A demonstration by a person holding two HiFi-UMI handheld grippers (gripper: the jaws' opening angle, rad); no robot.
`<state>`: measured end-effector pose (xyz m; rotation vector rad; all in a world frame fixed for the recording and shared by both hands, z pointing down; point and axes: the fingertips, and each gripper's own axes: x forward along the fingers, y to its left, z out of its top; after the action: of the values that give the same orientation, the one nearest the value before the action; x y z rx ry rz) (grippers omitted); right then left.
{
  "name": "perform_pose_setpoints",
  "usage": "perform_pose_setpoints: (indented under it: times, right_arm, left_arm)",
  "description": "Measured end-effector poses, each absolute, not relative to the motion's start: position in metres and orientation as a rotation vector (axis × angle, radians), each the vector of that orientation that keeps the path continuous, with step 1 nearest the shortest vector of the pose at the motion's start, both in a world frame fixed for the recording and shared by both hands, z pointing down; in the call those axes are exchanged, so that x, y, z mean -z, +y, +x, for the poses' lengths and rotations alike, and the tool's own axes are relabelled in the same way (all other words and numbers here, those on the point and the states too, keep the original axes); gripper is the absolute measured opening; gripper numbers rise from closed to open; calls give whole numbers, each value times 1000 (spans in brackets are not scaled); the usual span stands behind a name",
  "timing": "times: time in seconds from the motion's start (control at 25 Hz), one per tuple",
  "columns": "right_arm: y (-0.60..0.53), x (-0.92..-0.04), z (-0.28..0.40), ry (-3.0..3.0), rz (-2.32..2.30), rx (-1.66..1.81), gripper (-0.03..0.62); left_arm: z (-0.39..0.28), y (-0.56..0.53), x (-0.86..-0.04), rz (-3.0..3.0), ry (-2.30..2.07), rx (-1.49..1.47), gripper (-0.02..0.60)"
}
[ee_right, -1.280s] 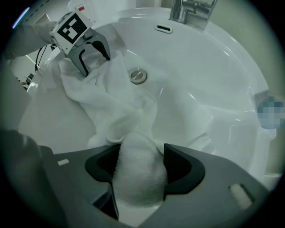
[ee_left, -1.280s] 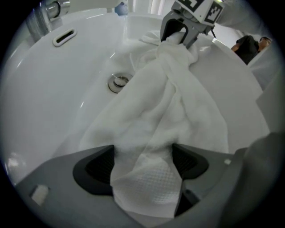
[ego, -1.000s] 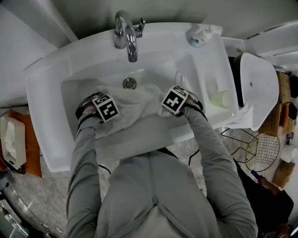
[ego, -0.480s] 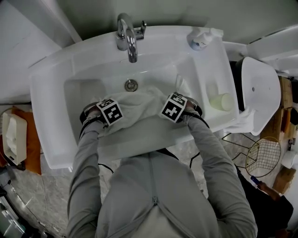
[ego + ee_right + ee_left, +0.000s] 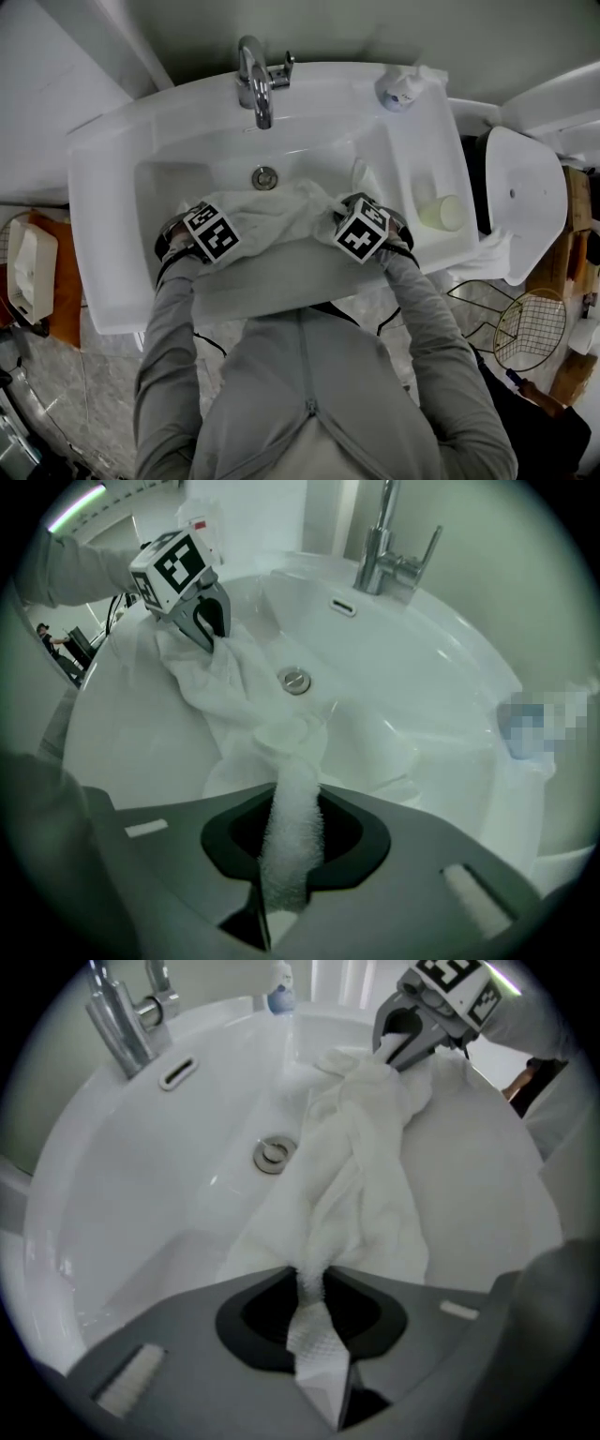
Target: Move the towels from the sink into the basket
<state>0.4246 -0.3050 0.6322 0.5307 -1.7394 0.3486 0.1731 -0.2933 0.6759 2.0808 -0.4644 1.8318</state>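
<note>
Only the gripper views show the grips, which the head view hides: the left gripper (image 5: 309,1283) clamps a thin pinch of the nubbly white terry towel (image 5: 361,1176), the right gripper (image 5: 292,803) a thick roll of it. The towel sags between them over the white ceramic sink (image 5: 169,187); the round wire basket (image 5: 528,328) sits well beyond the right gripper's outer side.

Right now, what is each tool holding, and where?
Both hold the white towel, jaws just closed: left tool on one bunched end, right tool on the other.
</note>
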Motion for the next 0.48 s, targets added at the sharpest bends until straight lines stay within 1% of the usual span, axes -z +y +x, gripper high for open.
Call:
perform_pose_setpoints:
  times: [0.24,0.48]
  right_arm:
    - [-318,-575,421,-1952,707,-397,58]
    - [-334,-512,414,-2119,782,-280,58]
  left_arm:
    - [162,-308,-617,2140,-780,-1675,137]
    - [148,-306,-556,2142,-1106,-1461,137]
